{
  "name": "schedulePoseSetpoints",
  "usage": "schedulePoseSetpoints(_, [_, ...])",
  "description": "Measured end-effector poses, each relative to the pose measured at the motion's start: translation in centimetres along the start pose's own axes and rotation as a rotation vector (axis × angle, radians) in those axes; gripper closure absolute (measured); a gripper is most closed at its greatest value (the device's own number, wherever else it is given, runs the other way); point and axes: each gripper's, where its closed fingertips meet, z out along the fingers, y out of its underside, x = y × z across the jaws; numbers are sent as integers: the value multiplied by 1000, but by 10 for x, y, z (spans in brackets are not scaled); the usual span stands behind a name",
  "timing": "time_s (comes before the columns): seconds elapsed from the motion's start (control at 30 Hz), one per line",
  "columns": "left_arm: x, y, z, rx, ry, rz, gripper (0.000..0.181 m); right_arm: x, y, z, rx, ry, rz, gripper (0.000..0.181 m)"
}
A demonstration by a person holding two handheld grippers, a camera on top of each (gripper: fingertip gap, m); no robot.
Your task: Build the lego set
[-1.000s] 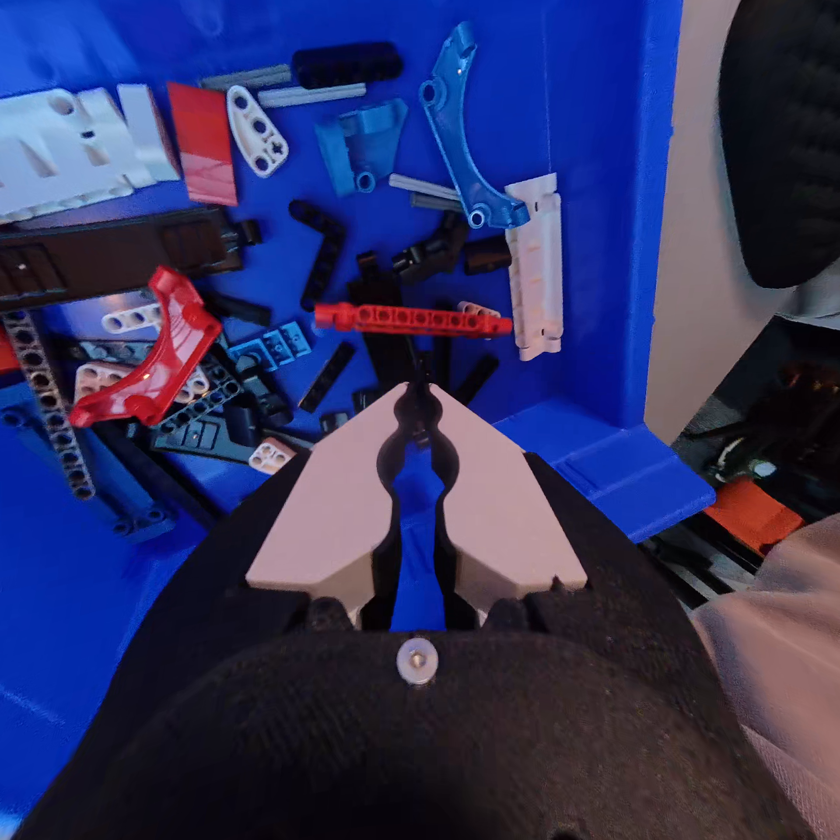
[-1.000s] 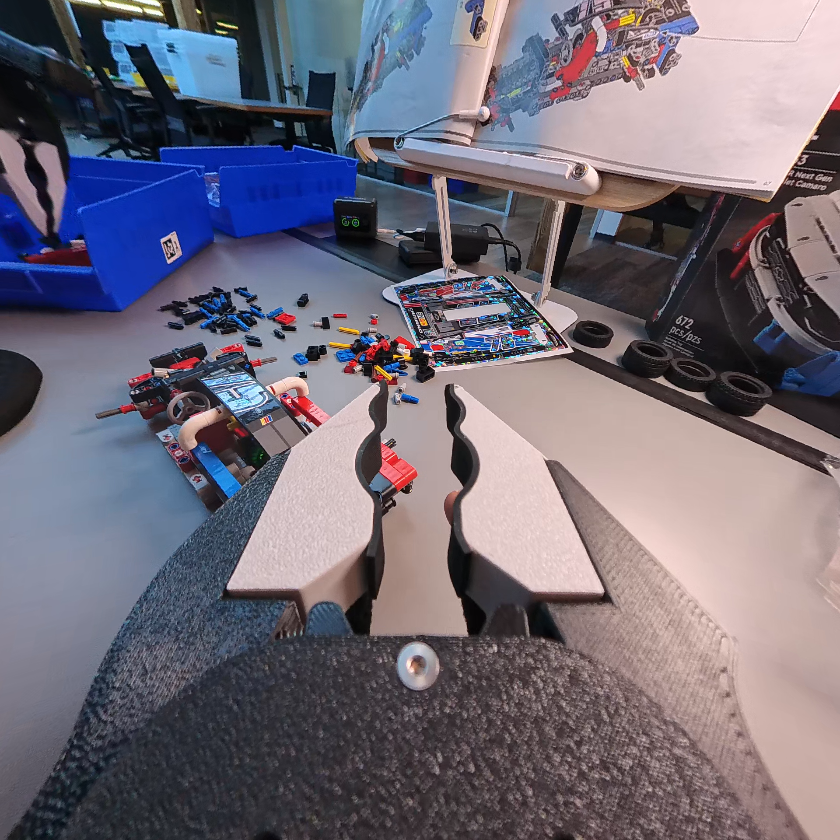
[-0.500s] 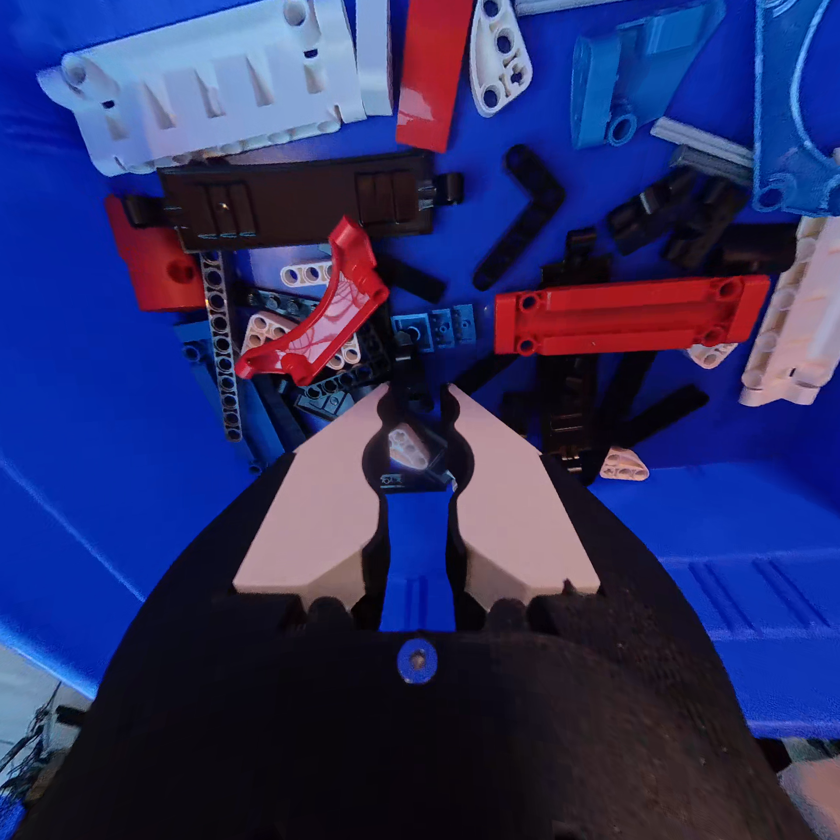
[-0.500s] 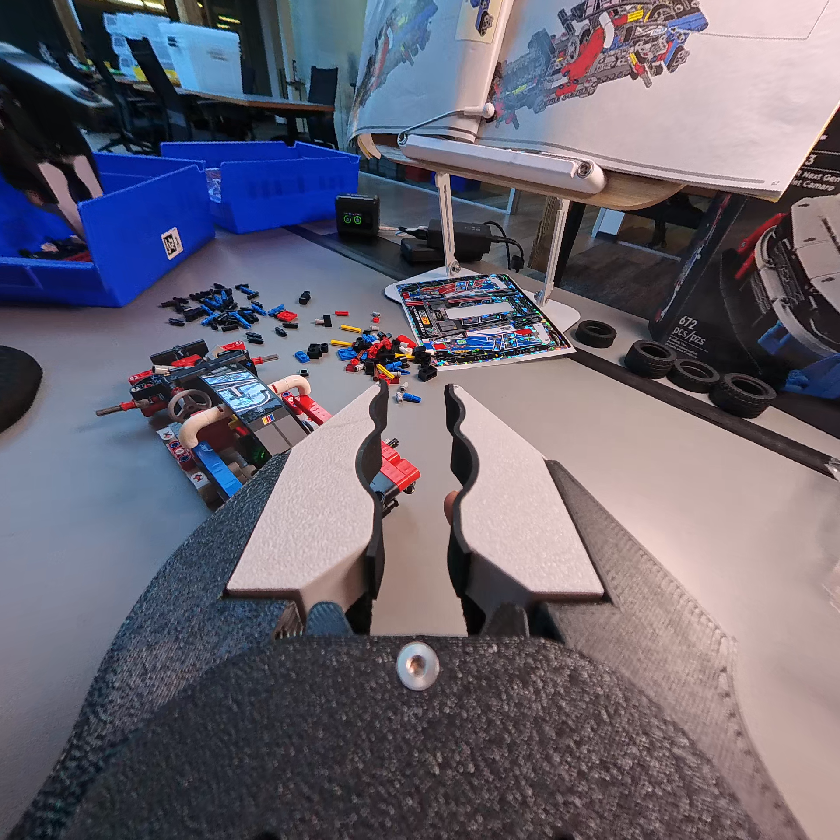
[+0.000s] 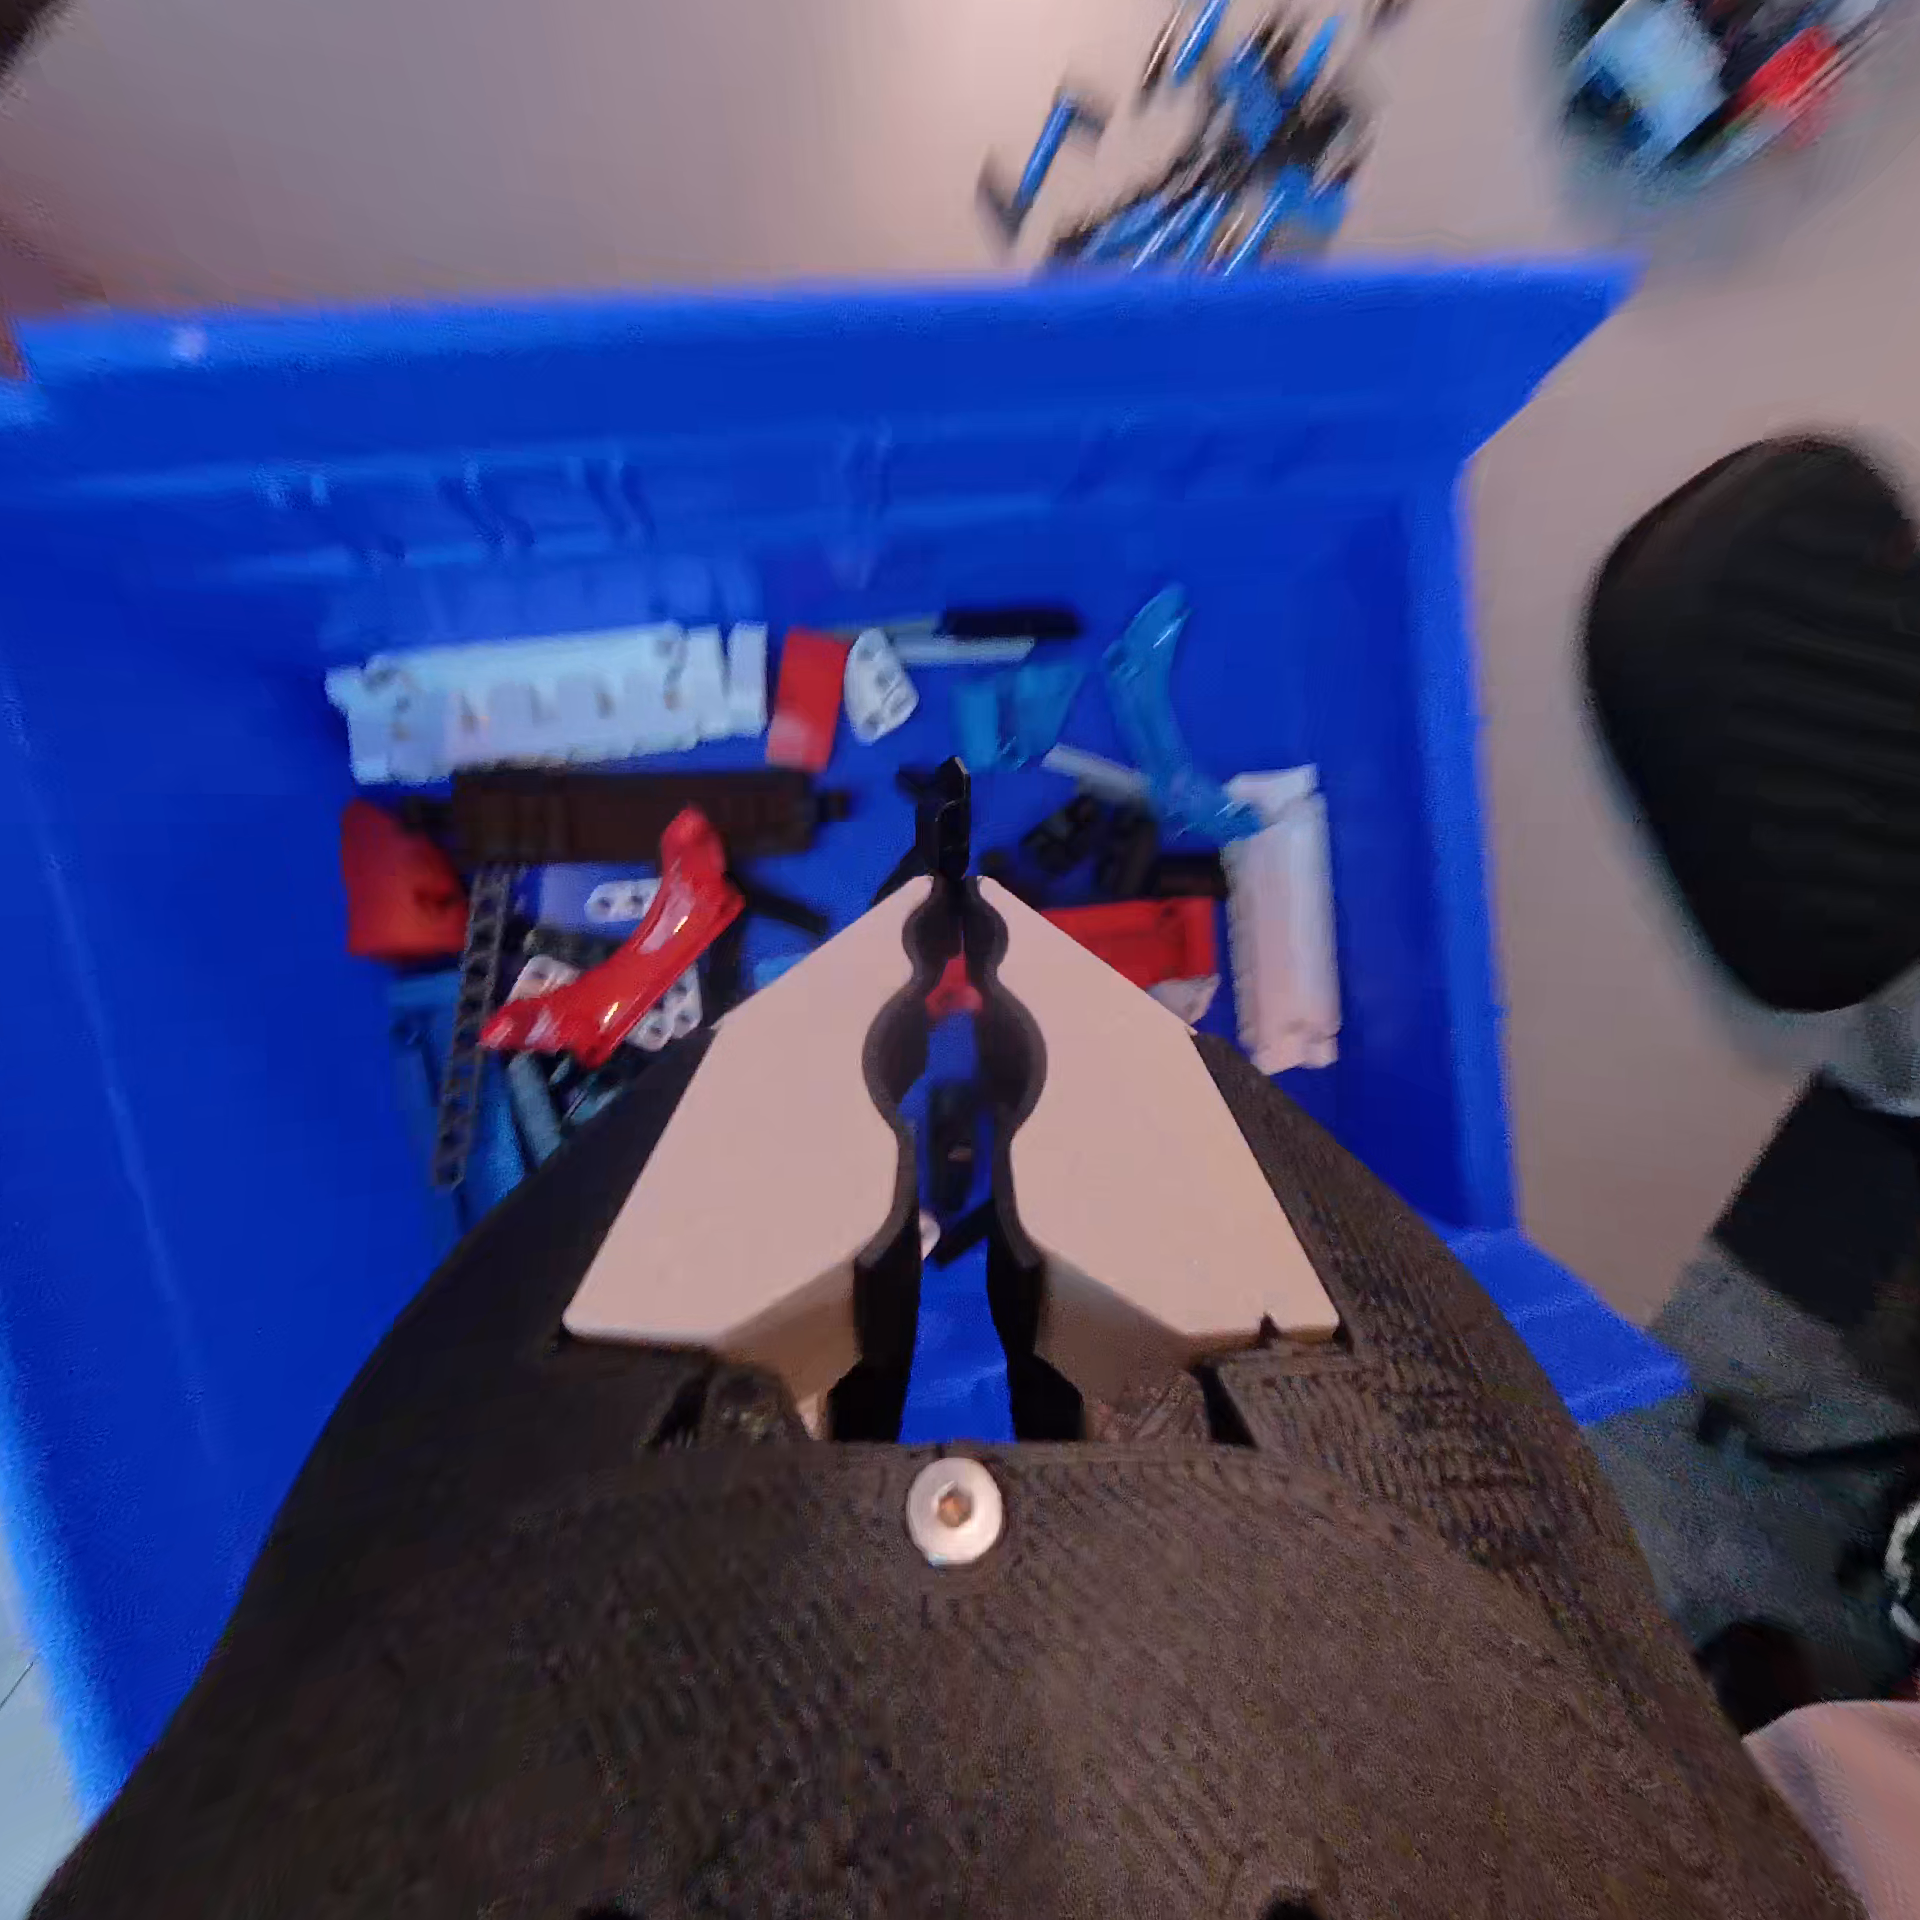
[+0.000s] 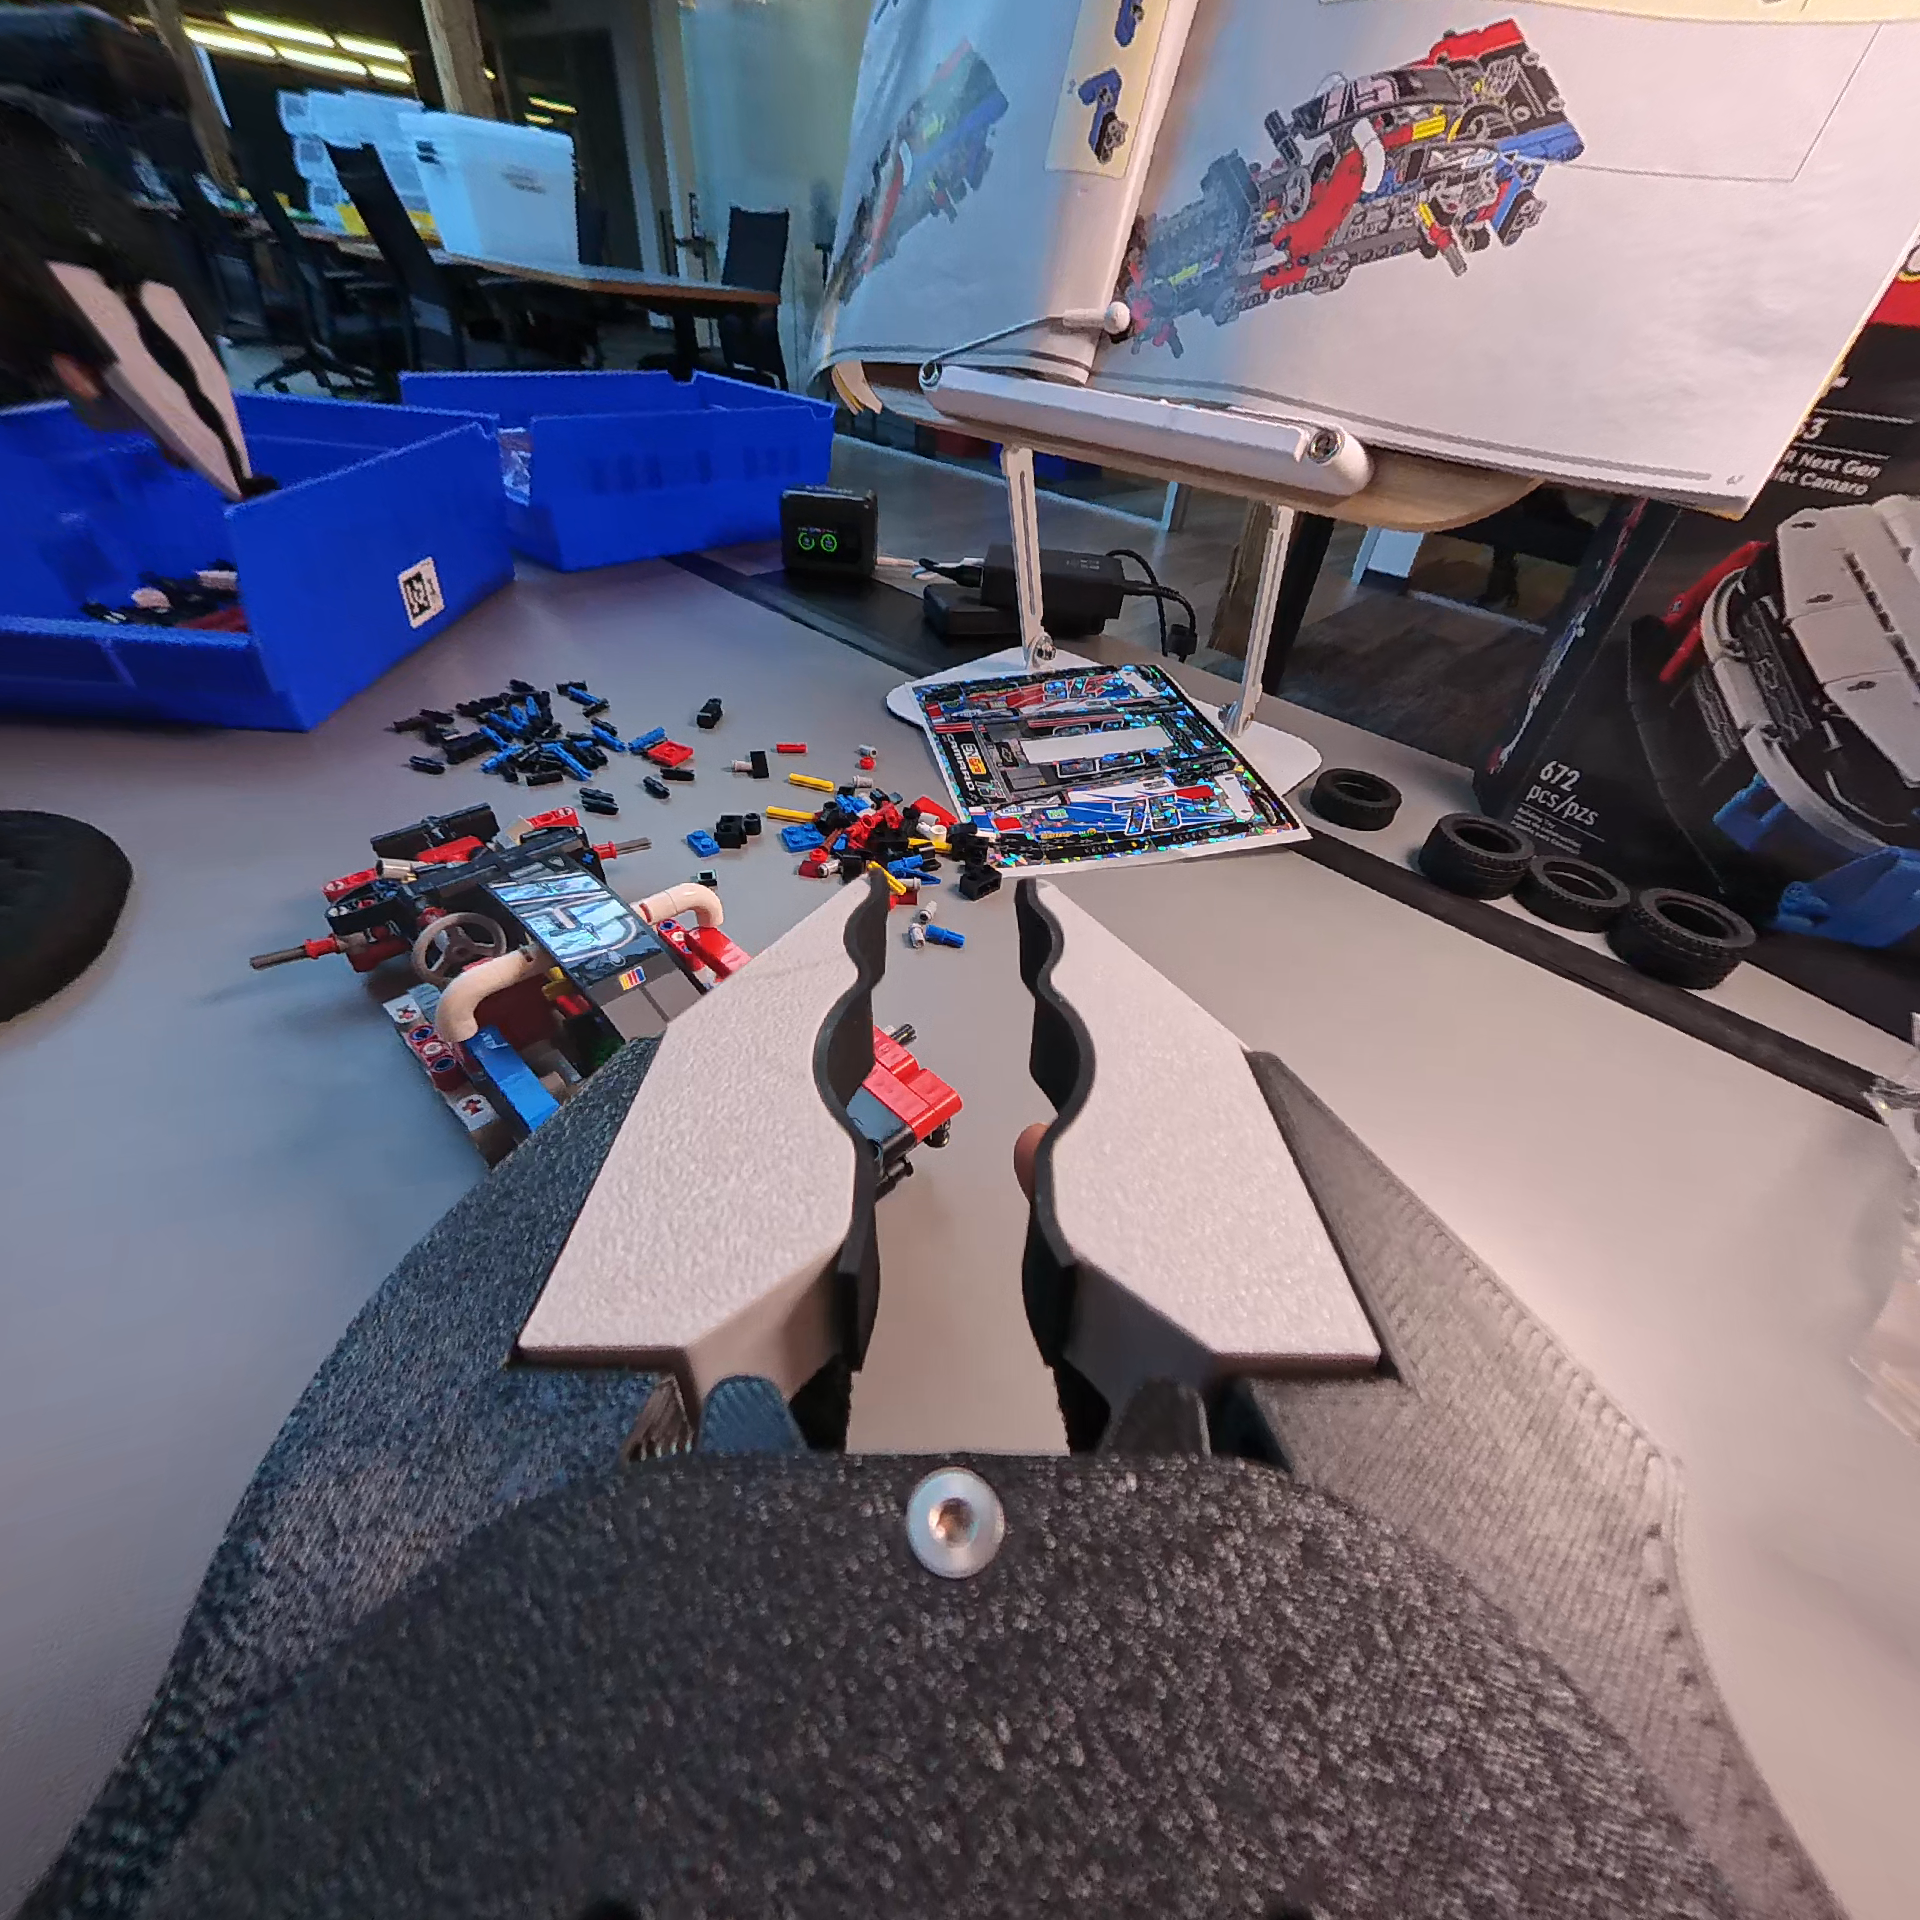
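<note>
My left gripper (image 5: 951, 883) is shut on a small black lego piece (image 5: 948, 821) that sticks out past its tips. It hangs above the blue bin (image 5: 208, 727) of loose red, white, blue and black parts. In the right wrist view the left gripper (image 6: 177, 395) is over the bin's rim (image 6: 343, 561). My right gripper (image 6: 951, 896) is open and empty, low over the grey table. The partly built lego car (image 6: 520, 935) lies just left of its fingers.
Loose small pieces (image 6: 862, 821) lie scattered beyond the car. A sticker sheet (image 6: 1091, 769), several black tires (image 6: 1569, 883), the set's box (image 6: 1766, 675) and an instruction booklet on a stand (image 6: 1351, 208) are to the right. A second blue bin (image 6: 644, 468) stands behind. A black round pad (image 6: 52, 904) lies at left.
My left gripper has risen and pulled back from the bin floor with the black piece held in its tips; the view is blurred by motion. My right gripper has stayed put.
</note>
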Motion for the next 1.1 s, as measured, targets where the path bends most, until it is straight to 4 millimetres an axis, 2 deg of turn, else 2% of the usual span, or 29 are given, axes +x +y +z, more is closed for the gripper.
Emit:
schedulePoseSetpoints(0.03, [14, -17, -9, 110, 69, -6, 181, -1, -2, -1, 8, -4, -3, 158])
schedulePoseSetpoints(0.17, [75, -75, -49, 467, 333, 33, 181, -10, -12, -2, 39, -36, -17, 158])
schedulePoseSetpoints(0.27, [118, -110, -75, 652, 473, 106, 181, -20, -19, -4, 60, -62, -36, 159])
schedulePoseSetpoints(0.33, [143, -127, -80, 706, 511, 167, 181, -26, -24, -6, 77, -78, -45, 159])
schedulePoseSetpoints(0.47, [183, -170, -76, 835, 508, 246, 181, -39, -34, -11, 110, -109, -65, 160])
schedulePoseSetpoints(0.53, [193, -195, -64, 900, 432, 237, 181, -45, -39, -12, 125, -124, -75, 160])
schedulePoseSetpoints(0.6, [213, -214, -49, 947, 440, 231, 181, -51, -42, -13, 132, -139, -88, 160])
schedulePoseSetpoints(0.73, [246, -246, -4, 1043, 465, 152, 181, -64, -48, -7, 127, -182, -114, 161])
schedulePoseSetpoints(0.9, [265, -286, 45, 1143, 549, -61, 181, -87, -65, 12, 106, -252, -205, 162])
schedulePoseSetpoints(1.0, [271, -310, 56, 1179, 629, -173, 181, -96, -78, 33, 93, -233, -330, 160])
schedulePoseSetpoints(1.1, [276, -326, 60, 1206, 669, -234, 181, -94, -86, 57, 83, -123, -473, 152])
